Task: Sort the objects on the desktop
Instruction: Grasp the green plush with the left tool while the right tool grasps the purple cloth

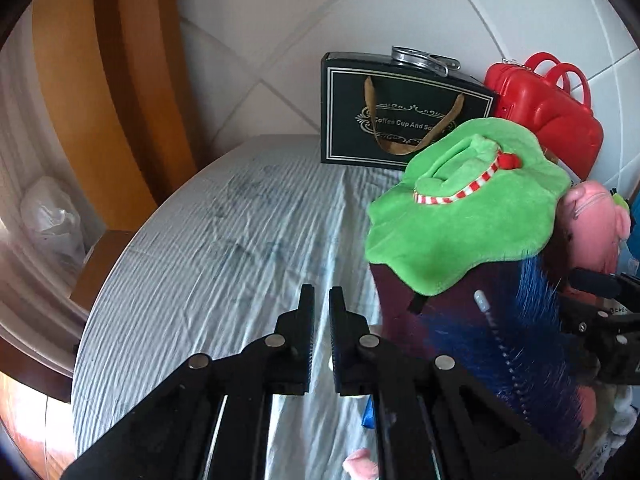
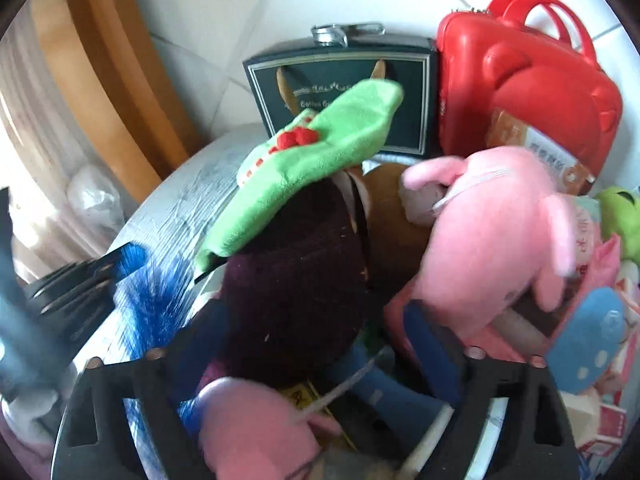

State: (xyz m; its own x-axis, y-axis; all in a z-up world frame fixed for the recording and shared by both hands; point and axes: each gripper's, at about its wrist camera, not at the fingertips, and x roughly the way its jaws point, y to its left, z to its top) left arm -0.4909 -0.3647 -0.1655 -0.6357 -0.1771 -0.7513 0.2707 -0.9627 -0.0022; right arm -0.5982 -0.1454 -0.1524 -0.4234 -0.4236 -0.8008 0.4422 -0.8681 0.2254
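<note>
Two grippers: left gripper [image 1: 321, 300] closed, empty, blue brush [image 1: 516, 332] beside; right gripper [image 2: 316, 364] open.

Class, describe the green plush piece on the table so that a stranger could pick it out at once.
Find the dark gift bag against the tiled wall. Right before it, the green plush caps a dark maroon thing. Alone among its pink and red neighbours, it has a red-and-white striped band.

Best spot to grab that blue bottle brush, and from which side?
Grip the blue bottle brush by its bare twisted-wire stem near the white tip, probably coming from the open tablecloth side. The bristles are soft and would slip, and the green plush and other toys crowd its far side.
</note>
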